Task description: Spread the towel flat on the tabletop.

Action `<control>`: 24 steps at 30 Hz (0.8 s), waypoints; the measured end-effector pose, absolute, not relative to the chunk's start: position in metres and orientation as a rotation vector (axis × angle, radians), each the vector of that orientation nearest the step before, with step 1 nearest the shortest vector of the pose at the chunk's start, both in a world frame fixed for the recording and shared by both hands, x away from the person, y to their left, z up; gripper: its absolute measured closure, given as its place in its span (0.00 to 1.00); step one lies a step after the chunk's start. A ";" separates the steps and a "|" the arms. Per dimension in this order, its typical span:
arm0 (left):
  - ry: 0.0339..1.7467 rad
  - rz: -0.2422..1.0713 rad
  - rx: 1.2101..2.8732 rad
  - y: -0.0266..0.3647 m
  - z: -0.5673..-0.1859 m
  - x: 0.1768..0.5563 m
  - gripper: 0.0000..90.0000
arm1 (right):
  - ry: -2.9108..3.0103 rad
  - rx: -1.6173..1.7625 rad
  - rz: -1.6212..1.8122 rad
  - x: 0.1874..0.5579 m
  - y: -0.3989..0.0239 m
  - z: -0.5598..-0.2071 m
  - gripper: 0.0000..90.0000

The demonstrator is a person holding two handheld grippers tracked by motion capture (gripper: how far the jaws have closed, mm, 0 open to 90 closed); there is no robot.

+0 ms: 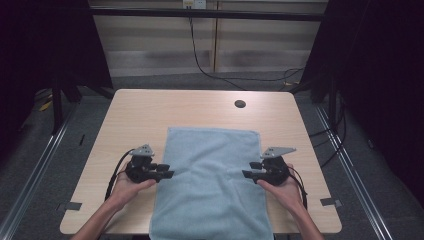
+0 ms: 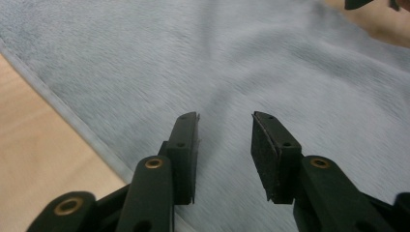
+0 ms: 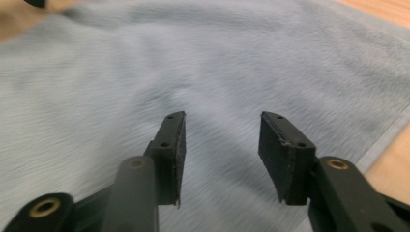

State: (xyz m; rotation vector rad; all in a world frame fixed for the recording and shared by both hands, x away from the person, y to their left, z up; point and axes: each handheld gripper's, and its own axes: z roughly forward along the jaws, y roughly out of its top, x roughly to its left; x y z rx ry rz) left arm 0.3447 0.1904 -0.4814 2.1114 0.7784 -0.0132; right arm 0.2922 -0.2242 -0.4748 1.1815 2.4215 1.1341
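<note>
A light blue towel lies spread flat on the wooden table, its near end hanging over the front edge. My left gripper is held at the towel's left edge and points inward over the cloth. At the towel's right edge my right gripper also points inward. In the left gripper view the left gripper stands open above the towel with nothing between its pads. Likewise, the right gripper is open over the towel in its own view.
A round cable hole sits in the table near the far edge. Bare wood lies left and right of the towel. Black cables run over the floor behind the table, and dark curtains stand on both sides.
</note>
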 end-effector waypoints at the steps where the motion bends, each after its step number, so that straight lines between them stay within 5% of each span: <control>1: 0.791 -0.011 2.115 0.188 -0.482 0.351 0.68 | 2.428 1.187 1.105 0.300 -0.222 -0.478 0.56; 8: 0.858 0.079 2.106 0.178 -0.495 0.378 0.59 | 2.425 1.228 1.027 0.328 -0.218 -0.500 0.52; 15: 0.793 0.216 2.158 0.168 -0.507 0.381 0.51 | 2.458 1.106 0.965 0.314 -0.207 -0.498 0.89; 20: 0.699 0.207 2.217 0.166 -0.504 0.365 0.87 | 2.468 1.118 1.009 0.306 -0.207 -0.499 0.93; 24: 0.694 0.159 2.229 0.176 -0.502 0.342 0.92 | 2.497 1.120 1.057 0.286 -0.207 -0.499 0.93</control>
